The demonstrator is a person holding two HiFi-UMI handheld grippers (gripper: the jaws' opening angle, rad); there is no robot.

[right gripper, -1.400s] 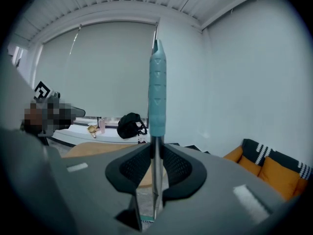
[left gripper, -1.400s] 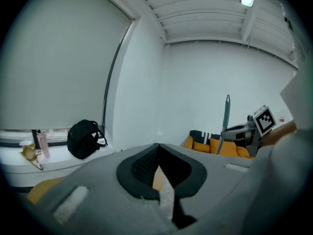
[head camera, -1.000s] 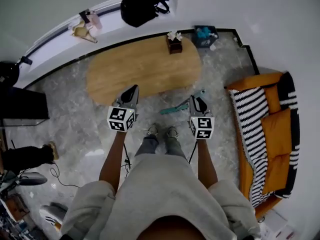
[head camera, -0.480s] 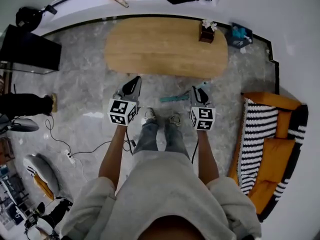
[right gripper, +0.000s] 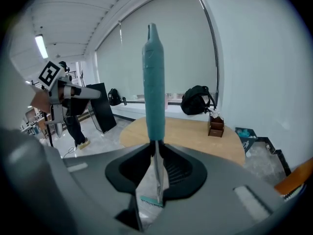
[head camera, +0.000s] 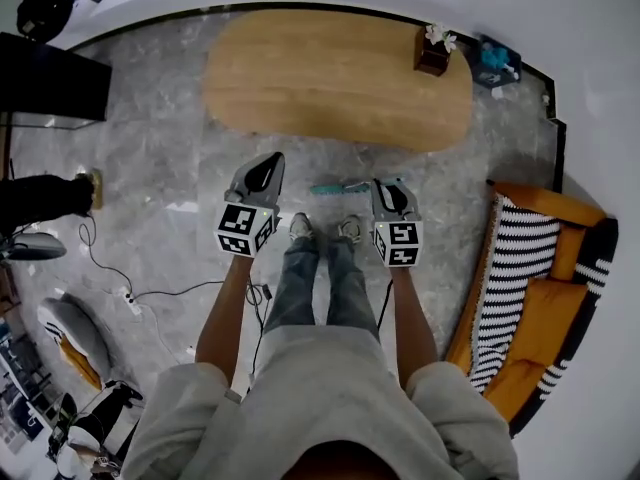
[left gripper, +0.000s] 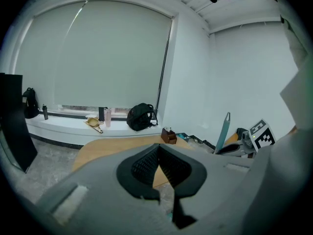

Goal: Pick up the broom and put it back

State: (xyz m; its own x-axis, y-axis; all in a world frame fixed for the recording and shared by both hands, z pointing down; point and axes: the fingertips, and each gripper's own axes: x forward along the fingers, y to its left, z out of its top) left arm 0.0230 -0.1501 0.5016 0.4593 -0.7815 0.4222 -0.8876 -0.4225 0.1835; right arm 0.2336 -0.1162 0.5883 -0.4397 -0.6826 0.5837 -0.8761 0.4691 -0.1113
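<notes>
The broom has a teal handle (right gripper: 153, 92), a thin metal shaft and a teal brush head (head camera: 338, 188). My right gripper (head camera: 388, 196) is shut on the shaft just below the handle, which stands upright between the jaws in the right gripper view. The brush head hangs over the grey floor just ahead of the person's shoes (head camera: 322, 230). My left gripper (head camera: 262, 173) is shut with nothing in it, level with the right one and apart from the broom. In the left gripper view the handle (left gripper: 222, 131) rises at the right beside the right gripper's marker cube (left gripper: 259, 133).
An oval wooden table (head camera: 300, 78) stands ahead with a small brown box (head camera: 433, 53) on it. An orange sofa with striped cushions (head camera: 545, 288) is at the right. A black panel (head camera: 50, 83), another person's leg (head camera: 40, 198) and floor cables (head camera: 130, 293) are at the left.
Both grippers have sunk toward the floor. The brush head has swung from slanting up to the right to lying level, left of the right gripper. The table sits further up the picture.
</notes>
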